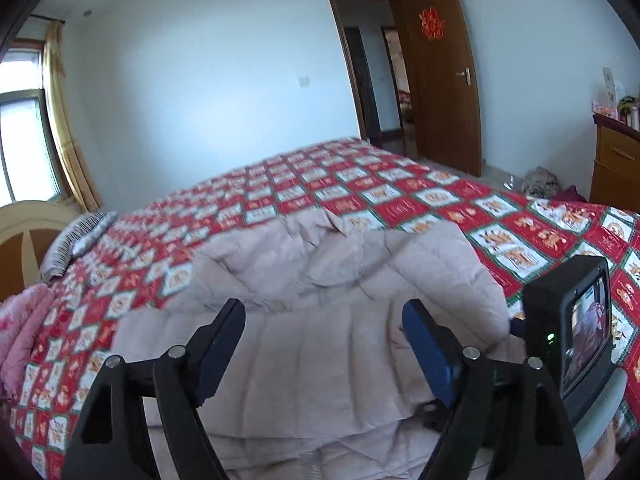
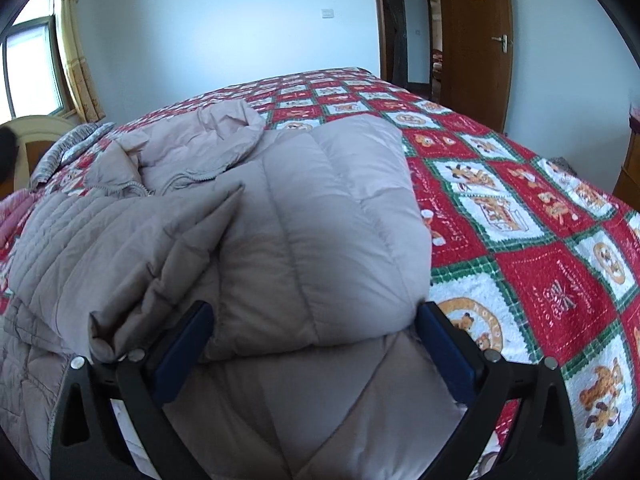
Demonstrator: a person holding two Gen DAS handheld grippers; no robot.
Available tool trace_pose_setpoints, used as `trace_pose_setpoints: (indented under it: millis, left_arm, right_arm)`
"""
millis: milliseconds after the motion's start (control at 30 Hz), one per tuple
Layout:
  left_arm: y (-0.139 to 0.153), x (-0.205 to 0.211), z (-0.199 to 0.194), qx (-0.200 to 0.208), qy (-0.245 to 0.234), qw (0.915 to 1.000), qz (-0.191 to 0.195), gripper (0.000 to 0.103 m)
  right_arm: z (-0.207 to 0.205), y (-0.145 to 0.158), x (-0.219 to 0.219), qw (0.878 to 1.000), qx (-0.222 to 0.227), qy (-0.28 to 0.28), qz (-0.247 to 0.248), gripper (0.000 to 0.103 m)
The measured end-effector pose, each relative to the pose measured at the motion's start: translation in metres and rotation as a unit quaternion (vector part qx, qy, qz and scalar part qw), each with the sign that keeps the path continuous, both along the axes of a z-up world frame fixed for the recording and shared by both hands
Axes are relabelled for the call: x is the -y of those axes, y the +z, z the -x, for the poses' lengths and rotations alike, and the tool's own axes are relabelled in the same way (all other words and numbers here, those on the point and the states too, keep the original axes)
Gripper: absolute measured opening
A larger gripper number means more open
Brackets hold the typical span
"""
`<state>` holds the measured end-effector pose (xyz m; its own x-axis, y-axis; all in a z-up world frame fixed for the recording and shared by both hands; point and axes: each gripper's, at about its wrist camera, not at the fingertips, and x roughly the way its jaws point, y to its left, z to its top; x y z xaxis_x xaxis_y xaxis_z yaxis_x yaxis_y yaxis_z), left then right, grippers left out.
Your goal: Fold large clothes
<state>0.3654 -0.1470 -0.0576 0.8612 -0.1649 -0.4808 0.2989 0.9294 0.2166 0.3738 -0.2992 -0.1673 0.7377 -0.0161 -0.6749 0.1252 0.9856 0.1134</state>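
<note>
A large beige padded coat lies on the bed, partly folded, its hood end toward the far side. In the right wrist view the coat has a thick folded sleeve or side panel lying over its body. My left gripper is open, hovering just above the coat's middle, holding nothing. My right gripper is open with its blue pads on either side of the near end of the folded bulge, not closed on it. The right gripper's camera body shows at the right of the left wrist view.
The bed has a red, white and green patterned quilt. A striped pillow and a pink quilt lie at the left. A wooden door stands open; a wooden cabinet is at the right.
</note>
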Motion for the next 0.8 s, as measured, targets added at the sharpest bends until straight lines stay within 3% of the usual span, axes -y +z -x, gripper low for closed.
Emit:
trace_pose_setpoints:
  millis: [100, 233, 333, 400, 467, 633, 800]
  left_arm:
    - [0.004, -0.029, -0.007, 0.024, 0.039, 0.9987, -0.02, 0.083]
    - [-0.01, -0.095, -0.043, 0.01, 0.131, 0.9905, -0.042, 0.083]
    - [-0.026, -0.143, -0.077, -0.015, 0.198, 0.9794, -0.039, 0.083]
    - [-0.037, -0.165, -0.095, -0.034, 0.222, 0.9739, -0.035, 0.083]
    - [-0.05, -0.178, -0.11, -0.054, 0.227, 0.972, -0.031, 0.083]
    - [-0.087, -0.178, -0.134, -0.103, 0.227, 0.9676, -0.04, 0.083]
    - [-0.114, -0.163, -0.127, -0.096, 0.219, 0.9692, -0.058, 0.085]
  right_arm:
    - [0.007, 0.005, 0.016, 0.999, 0.013, -0.03, -0.031, 0.103]
    - [0.028, 0.029, 0.024, 0.995, 0.056, -0.072, -0.033, 0.102]
    - [0.023, 0.052, -0.002, 0.997, 0.064, -0.021, -0.024, 0.1]
    - [0.006, 0.062, -0.028, 0.998, 0.045, 0.03, -0.023, 0.091]
    - [-0.012, 0.068, -0.054, 0.997, 0.032, 0.065, -0.02, 0.083]
    - [-0.047, 0.048, -0.089, 0.997, -0.006, 0.082, -0.008, 0.083]
    - [-0.056, 0.011, -0.092, 0.996, -0.047, 0.076, 0.019, 0.083]
